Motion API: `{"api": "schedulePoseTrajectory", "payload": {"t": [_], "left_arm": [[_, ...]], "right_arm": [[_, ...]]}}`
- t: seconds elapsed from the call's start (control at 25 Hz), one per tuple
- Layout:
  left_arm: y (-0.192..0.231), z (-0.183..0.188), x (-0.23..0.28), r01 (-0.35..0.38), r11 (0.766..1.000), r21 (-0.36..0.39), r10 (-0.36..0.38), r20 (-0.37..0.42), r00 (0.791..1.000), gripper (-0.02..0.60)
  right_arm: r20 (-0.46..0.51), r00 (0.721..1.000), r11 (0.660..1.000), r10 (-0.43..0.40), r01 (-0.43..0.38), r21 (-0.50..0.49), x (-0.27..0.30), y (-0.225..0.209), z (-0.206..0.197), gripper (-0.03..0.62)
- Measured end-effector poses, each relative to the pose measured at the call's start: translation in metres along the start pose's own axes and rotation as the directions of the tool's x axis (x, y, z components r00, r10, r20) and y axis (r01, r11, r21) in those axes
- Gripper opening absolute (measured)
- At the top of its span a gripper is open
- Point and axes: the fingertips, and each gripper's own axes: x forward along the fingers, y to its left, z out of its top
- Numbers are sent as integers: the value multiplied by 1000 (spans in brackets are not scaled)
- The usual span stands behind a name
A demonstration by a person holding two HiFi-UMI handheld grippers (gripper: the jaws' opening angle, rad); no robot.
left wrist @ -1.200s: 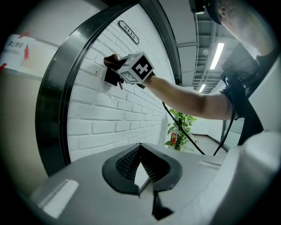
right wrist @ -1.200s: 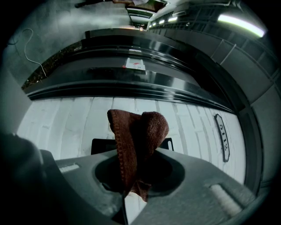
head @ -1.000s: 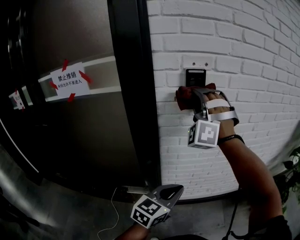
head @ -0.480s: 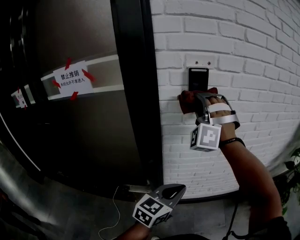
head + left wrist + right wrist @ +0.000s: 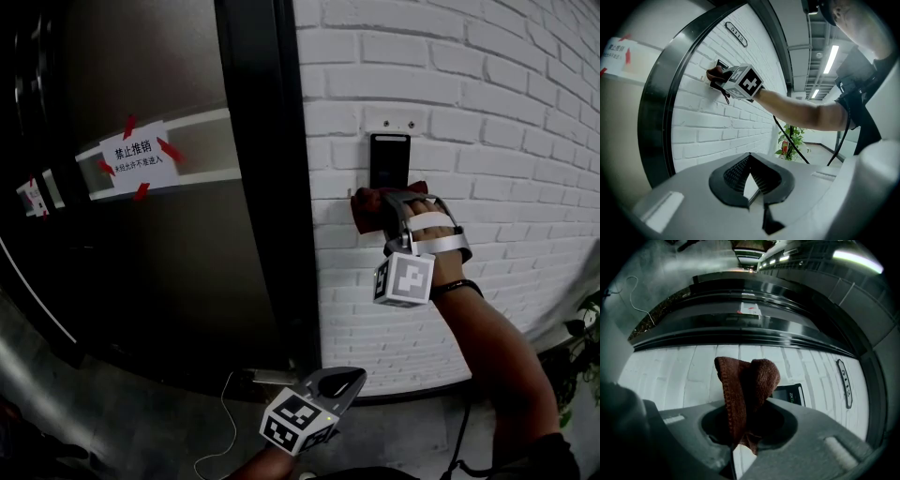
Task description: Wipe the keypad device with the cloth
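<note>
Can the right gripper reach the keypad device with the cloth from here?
Likely yes: the right gripper, shut on the cloth, sits at the wall just below the keypad device, with nothing between them.

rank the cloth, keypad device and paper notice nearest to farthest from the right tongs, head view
1. cloth, clamped in the right tongs.
2. keypad device, just above on the brick wall.
3. paper notice, far left on the door.

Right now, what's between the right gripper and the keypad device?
Only the brown cloth, clamped by the right gripper and bunched ahead of its jaws. The right gripper view shows it just beside the keypad device on the white brick wall.
</note>
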Motion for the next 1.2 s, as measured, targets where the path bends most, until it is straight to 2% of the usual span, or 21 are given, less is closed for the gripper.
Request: {"api": "schedulePoseTrajectory", "payload": {"t": [0.44, 1.2], "left_arm": [[-1, -2, -1, 0, 1000, -1, 0, -1, 1000, 17], [2, -6, -13, -12, 1000, -18, 12, 11, 1000, 17]], "right_arm": [[-3, 1000, 1000, 25, -25, -4, -3, 17, -2, 54], [5, 995, 994, 100, -100, 45, -9, 39, 1, 54]]}}
